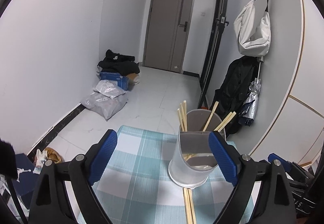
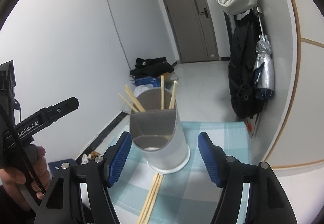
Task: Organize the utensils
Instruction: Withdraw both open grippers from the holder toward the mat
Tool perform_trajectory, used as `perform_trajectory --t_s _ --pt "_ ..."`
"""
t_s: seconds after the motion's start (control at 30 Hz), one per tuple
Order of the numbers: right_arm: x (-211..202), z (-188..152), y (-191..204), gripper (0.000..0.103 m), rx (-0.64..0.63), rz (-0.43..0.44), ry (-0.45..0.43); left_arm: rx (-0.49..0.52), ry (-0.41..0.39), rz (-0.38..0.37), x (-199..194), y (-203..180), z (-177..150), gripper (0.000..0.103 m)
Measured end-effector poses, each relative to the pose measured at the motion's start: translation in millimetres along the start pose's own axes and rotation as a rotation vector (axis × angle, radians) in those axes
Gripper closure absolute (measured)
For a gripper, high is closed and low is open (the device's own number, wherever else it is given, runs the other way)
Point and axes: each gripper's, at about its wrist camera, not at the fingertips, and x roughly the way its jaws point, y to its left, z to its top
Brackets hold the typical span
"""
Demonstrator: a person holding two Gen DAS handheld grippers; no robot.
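Note:
A grey cylindrical utensil holder [image 1: 192, 155] [image 2: 162, 134] stands on a teal checked tablecloth [image 1: 137, 155] [image 2: 218, 143]. Several wooden chopsticks [image 1: 183, 116] [image 2: 133, 100] stand in its rear compartment. A few more chopsticks [image 1: 189, 205] [image 2: 150, 197] lie flat on the cloth in front of its base. My left gripper [image 1: 163, 155] is open and empty, its right pad beside the holder. My right gripper [image 2: 165, 160] is open and empty, its jaws on either side of the holder without touching it. The left gripper's body [image 2: 40, 118] shows at the left of the right wrist view.
The table's far edge [image 1: 154, 129] drops to a white tiled floor. Bags and boxes [image 1: 109, 92] lie by the left wall. A black coat and a folded umbrella [image 2: 263, 70] hang on the right wall. A grey door [image 1: 168, 29] stands at the end.

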Motion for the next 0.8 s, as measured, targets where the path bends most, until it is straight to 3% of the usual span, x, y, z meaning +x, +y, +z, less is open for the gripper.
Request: perform_trajectory --t_s 0.2,0.4,0.8 --pt "-1 -10 3 0.034 -0.031 -0.015 0.009 -0.012 0.002 0.031 2 5 -15 0.005" --pt "6 -20 0 0.034 -0.020 -0.033 0.051 0.020 0.011 0.044 7 3 -27 0.004" --pt "39 -43 0 0.034 -0.025 -0.092 0.188 -0.019 0.102 0.030 27 19 -46 0.004"
